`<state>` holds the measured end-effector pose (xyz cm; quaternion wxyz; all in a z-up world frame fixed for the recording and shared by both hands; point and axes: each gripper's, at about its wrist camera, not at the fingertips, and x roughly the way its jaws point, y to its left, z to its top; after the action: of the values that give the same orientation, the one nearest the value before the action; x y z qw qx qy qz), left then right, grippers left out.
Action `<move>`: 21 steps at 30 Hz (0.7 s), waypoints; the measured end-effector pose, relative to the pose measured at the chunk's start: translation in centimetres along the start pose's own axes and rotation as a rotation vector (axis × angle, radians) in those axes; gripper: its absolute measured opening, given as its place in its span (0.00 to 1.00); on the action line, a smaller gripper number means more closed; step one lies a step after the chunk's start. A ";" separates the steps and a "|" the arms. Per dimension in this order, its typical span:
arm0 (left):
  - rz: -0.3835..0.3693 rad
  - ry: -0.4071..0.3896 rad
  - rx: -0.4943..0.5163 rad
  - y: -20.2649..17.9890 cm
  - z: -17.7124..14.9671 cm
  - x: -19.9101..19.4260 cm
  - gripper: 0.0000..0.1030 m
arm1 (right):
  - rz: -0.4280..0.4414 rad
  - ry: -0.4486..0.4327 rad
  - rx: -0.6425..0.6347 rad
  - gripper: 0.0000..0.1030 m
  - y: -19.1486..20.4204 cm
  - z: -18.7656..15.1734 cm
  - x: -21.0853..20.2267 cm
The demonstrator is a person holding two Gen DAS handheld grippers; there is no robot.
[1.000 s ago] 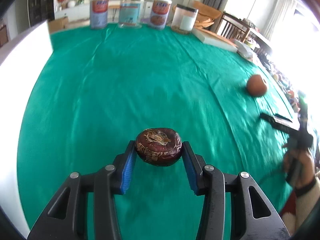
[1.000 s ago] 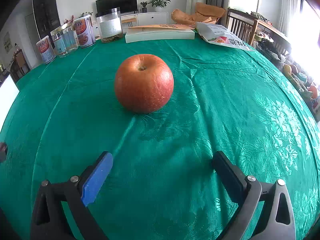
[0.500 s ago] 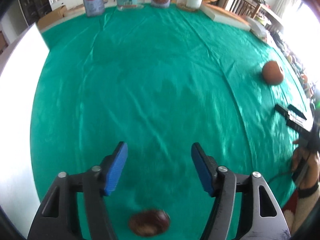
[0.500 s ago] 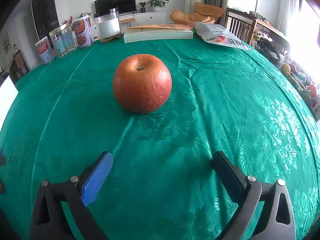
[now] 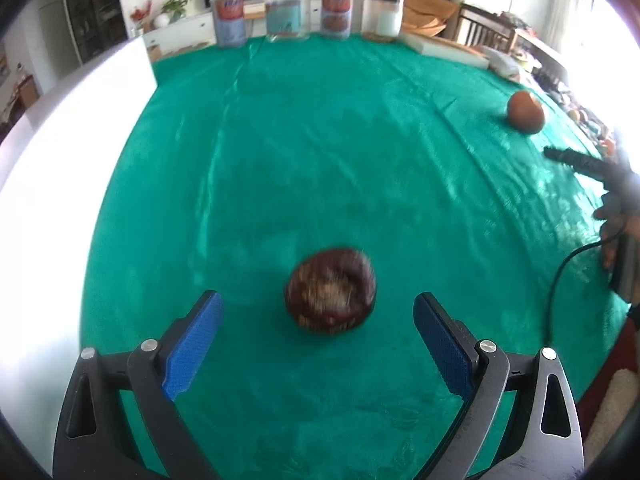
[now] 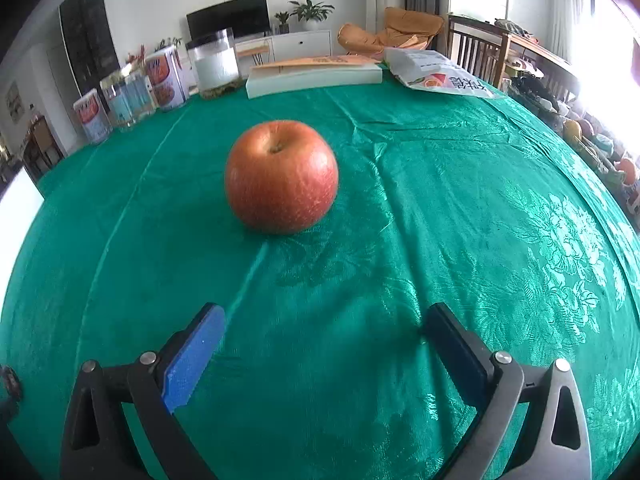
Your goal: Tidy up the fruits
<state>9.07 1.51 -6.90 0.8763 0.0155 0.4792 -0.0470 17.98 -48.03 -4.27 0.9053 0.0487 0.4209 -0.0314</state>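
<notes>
A dark brown, flattened round fruit (image 5: pixel 331 290) lies on the green tablecloth (image 5: pixel 320 140), blurred, just ahead of my left gripper (image 5: pixel 318 320). The left jaws are opening wide; the blue pads stand well apart from the fruit on both sides and touch nothing. A red apple (image 6: pixel 281 176) sits upright on the cloth ahead of my right gripper (image 6: pixel 322 332), which is open with only bare cloth between its fingers. The same apple (image 5: pixel 525 112) shows far right in the left wrist view, with the right gripper's fingers (image 5: pixel 576 160) and a hand (image 5: pixel 616 220) near it.
Tins and jars (image 5: pixel 280 12) line the table's far edge, with a flat white box (image 6: pixel 314 76) and a printed bag (image 6: pixel 440 74) beside them. A white panel (image 5: pixel 60 152) borders the table on the left. Chairs and clutter stand beyond the right edge.
My left gripper let go of the brown fruit and spread its jaws wide; the fruit now lies on the cloth in front of the pads. The right gripper and apple stayed put.
</notes>
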 end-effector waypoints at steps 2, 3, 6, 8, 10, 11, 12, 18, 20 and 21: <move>0.019 -0.019 -0.008 -0.1 -0.3 0.1 0.94 | 0.056 -0.030 0.022 0.97 -0.7 0.2 -0.5; 0.026 -0.023 0.003 -0.3 -0.3 0.3 0.94 | 0.053 -0.029 0.016 0.97 -0.7 0.6 -0.5; 0.027 -0.033 0.012 -0.5 0.1 0.8 0.97 | 0.032 -0.022 -0.039 0.97 0.2 2.4 0.5; 0.029 -0.033 0.001 -0.4 0.2 0.9 0.96 | 0.021 -0.015 -0.073 0.97 1.2 3.8 1.8; 0.030 -0.029 -0.002 -0.3 -0.3 0.8 0.96 | 0.015 -0.040 -0.094 0.97 2.2 5.0 2.7; 0.030 -0.025 -0.004 -0.1 -0.3 0.8 0.96 | 0.010 -0.055 -0.100 0.96 2.5 5.4 3.0; 0.031 -0.022 -0.007 0.0 -0.4 0.7 0.96 | 0.005 -0.067 -0.109 0.88 2.9 5.9 3.3; -0.018 -0.026 -0.085 2.5 -1.1 -0.3 0.96 | 0.050 0.031 -0.069 0.67 3.5 6.2 3.7; -0.030 -0.026 -0.108 3.1 -1.3 -0.6 0.96 | 0.094 0.061 -0.067 0.67 4.0 4.9 1.8; -0.034 -0.027 -0.115 3.3 -1.4 -0.7 0.96 | 0.119 0.073 -0.073 0.67 4.6 3.9 0.6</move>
<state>7.80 4.91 -7.10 0.8813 -0.0436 0.4692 -0.0348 21.83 -43.90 -1.93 0.8908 0.0416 0.4508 0.0397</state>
